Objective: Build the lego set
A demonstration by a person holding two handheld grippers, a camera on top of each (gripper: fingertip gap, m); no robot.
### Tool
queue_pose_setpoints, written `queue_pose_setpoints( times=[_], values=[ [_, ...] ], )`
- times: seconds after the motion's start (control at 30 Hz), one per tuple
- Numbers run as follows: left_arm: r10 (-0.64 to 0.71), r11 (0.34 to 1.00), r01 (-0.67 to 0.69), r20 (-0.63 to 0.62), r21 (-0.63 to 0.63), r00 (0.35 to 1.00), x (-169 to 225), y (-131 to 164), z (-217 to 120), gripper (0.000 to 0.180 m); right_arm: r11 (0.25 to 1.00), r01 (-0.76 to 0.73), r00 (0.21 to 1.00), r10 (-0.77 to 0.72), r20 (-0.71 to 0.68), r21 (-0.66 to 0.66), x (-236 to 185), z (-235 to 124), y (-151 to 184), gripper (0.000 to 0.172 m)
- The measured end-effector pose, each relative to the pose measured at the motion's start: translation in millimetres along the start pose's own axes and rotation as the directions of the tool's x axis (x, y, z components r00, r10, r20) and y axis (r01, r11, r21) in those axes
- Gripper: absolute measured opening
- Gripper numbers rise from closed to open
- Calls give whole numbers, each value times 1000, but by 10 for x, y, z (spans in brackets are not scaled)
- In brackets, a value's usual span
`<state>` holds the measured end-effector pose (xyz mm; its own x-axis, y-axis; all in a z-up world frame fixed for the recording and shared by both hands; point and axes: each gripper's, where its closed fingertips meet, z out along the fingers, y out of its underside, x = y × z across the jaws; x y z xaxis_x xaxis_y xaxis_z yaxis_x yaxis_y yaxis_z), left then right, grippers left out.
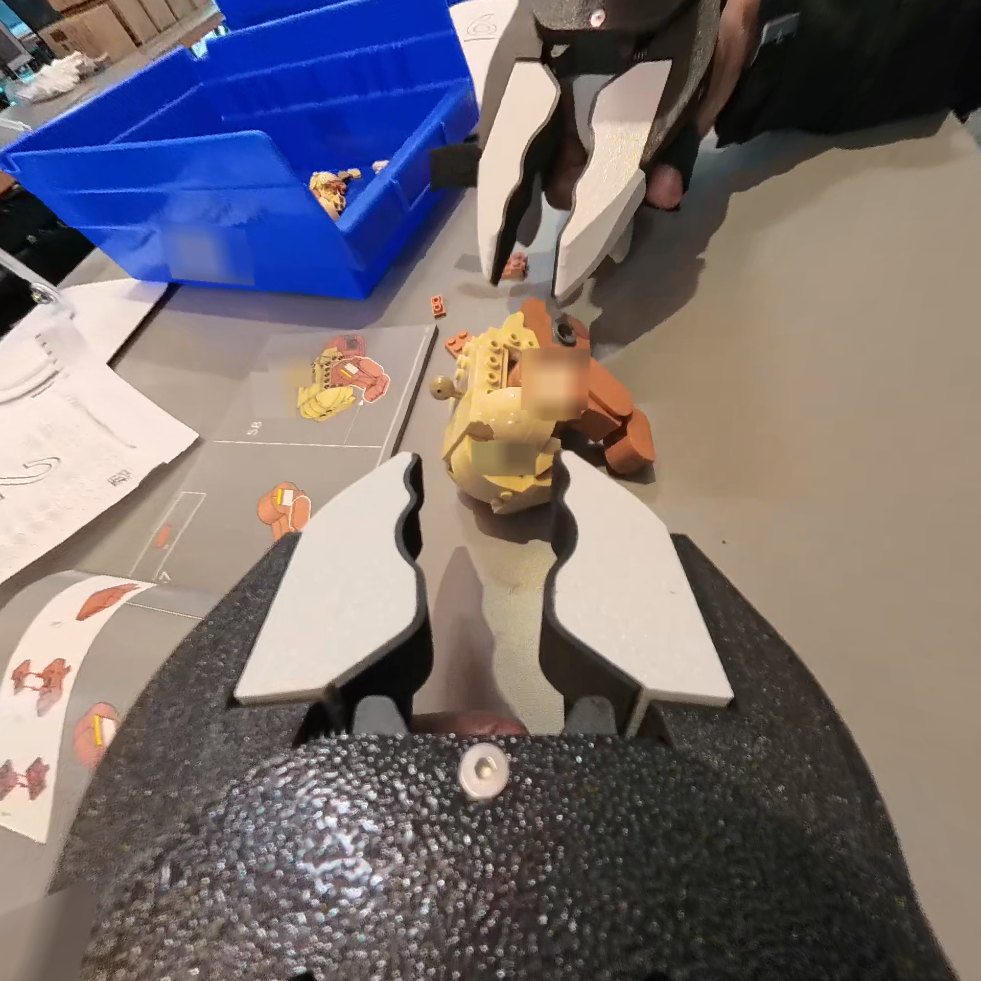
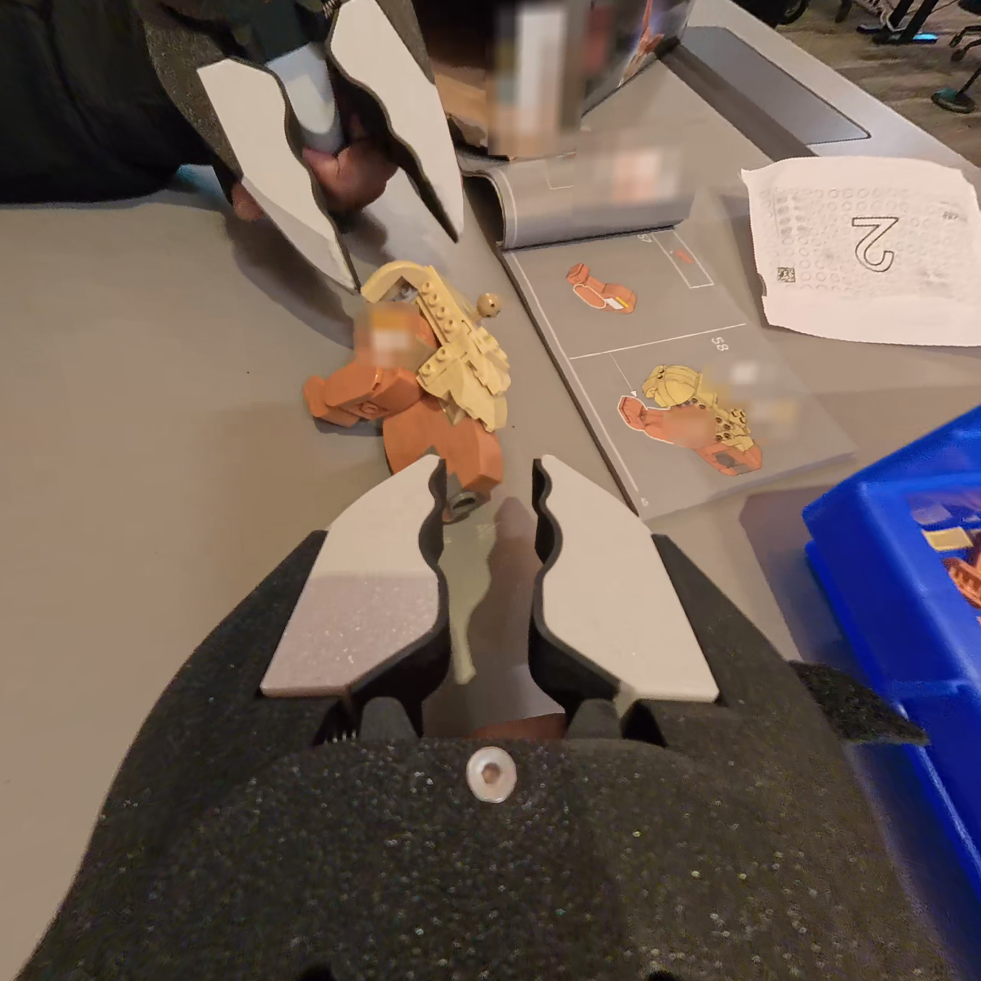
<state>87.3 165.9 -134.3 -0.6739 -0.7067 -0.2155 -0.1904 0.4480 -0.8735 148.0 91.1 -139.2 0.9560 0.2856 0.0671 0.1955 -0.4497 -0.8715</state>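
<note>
A small brick model, tan at one end and brown at the other, lies on its side on the grey table. My left gripper is open, and the model's tan end sits just ahead of its fingertips without being pressed by them. In the right wrist view the model lies ahead of my right gripper. That gripper is open, with the model's brown leg reaching in between its tips, close to the left finger. The right gripper also shows in the left wrist view, above the model's brown end.
A blue bin with a few brick pieces stands at the back left; it also shows in the right wrist view. An open instruction booklet and white paper sheets lie left of the model. Two small brown pieces lie beyond it. Across from one pair of fingers to the other is roughly 10 cm.
</note>
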Motion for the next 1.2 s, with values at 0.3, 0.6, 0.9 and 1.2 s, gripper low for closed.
queue_pose_setpoints(
  times=[0.3, 0.6, 0.9, 1.2],
  values=[
    [-356, 917, 350, -6, 190, 935, -363, -139, -209, 44, 968, -210, 977, 214, -15, 137, 293, -226, -60, 31],
    [-640, 714, 652, -139, 257, 756, -622, -75, -324, 39, 911, -382, 924, 377, 58, 159, 424, -247, -47, 28],
    [-684, 678, 702, -162, 220, 712, -608, -30, -273, 38, 894, -418, 909, 409, 84, 160, 445, -249, -44, 26],
    [-720, 661, 732, -137, 166, 681, -573, 40, -193, 38, 882, -440, 898, 430, 93, 171, 469, -267, -48, 25]
  ],
)
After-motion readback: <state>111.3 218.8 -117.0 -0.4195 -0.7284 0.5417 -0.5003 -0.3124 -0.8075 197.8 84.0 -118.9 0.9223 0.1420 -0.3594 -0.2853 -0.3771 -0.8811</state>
